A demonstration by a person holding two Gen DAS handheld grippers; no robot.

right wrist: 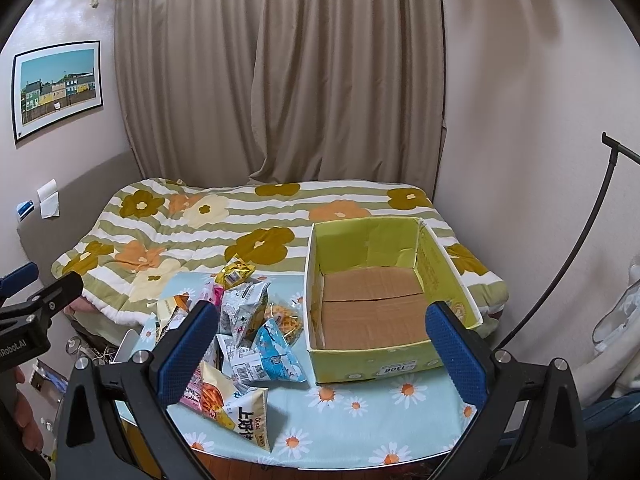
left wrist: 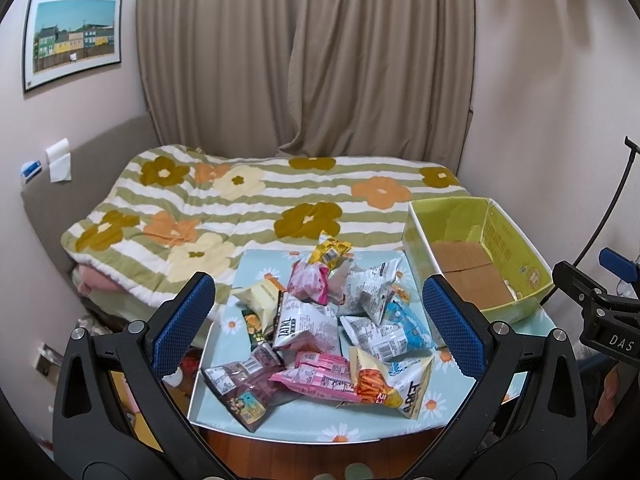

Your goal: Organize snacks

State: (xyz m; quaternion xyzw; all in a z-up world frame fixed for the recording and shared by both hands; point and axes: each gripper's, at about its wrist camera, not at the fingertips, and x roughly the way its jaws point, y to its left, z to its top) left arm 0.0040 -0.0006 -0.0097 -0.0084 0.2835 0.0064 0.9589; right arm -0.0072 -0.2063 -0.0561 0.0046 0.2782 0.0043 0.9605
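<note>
Left wrist, snacks (left wrist: 320, 332) between tool (left wrist: 318, 326) fingers

About a dozen snack packets (left wrist: 316, 328) are heaped on one table (right wrist: 360, 420), beside one yellow-green cardboard box (right wrist: 372, 308).

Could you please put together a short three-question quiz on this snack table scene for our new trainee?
1. True or false: the cardboard box already holds snack packets.
2. On which side of the box does the snack pile lie: left or right?
3. How do the jaws of the left gripper and right gripper stand: A) both open, B) both shut, C) one of each?

Key: 1 false; 2 left; 3 A.
</note>
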